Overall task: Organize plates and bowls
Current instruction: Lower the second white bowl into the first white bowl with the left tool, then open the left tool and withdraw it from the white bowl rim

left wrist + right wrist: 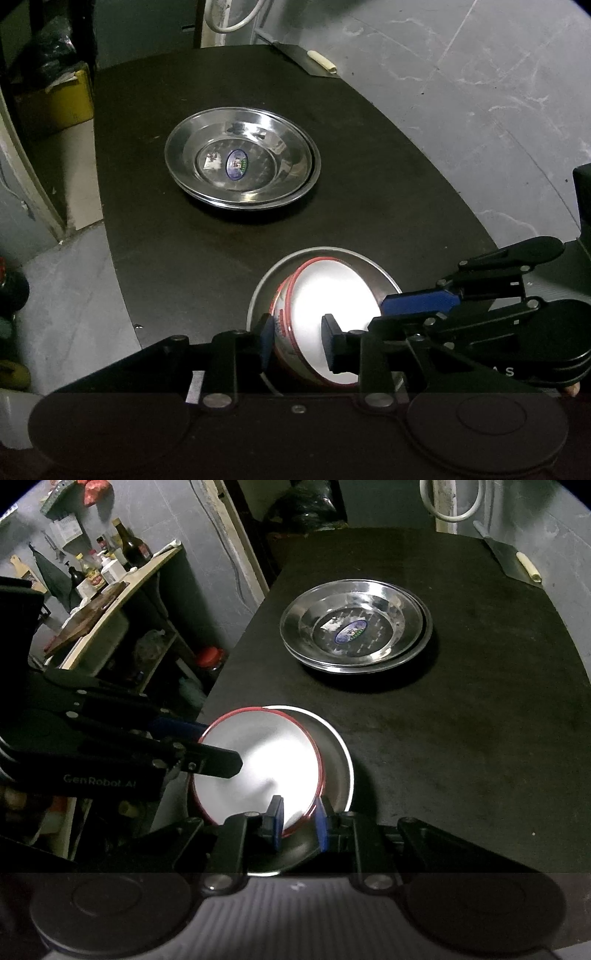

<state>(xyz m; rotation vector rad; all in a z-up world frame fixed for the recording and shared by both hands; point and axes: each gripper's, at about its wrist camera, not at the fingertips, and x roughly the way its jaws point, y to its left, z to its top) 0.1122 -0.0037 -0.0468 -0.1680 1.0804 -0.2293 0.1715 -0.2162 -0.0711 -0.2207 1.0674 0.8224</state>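
A red-rimmed white bowl [328, 295] [258, 760] sits tilted inside a steel bowl [369, 263] [338, 753] at the near edge of the black table [369, 184]. My left gripper [297, 341] straddles the red-rimmed bowl's wall, one finger outside and one inside, shut on it. My right gripper [299, 823] grips the same bowl's rim from the opposite side. A stack of steel plates [242, 158] [354, 627] rests farther back at the table's middle.
A cleaver [314, 62] [513, 563] lies at the table's far right corner. A yellow box [59, 99] stands left of the table. A shelf with bottles [99, 568] is at the far left in the right wrist view.
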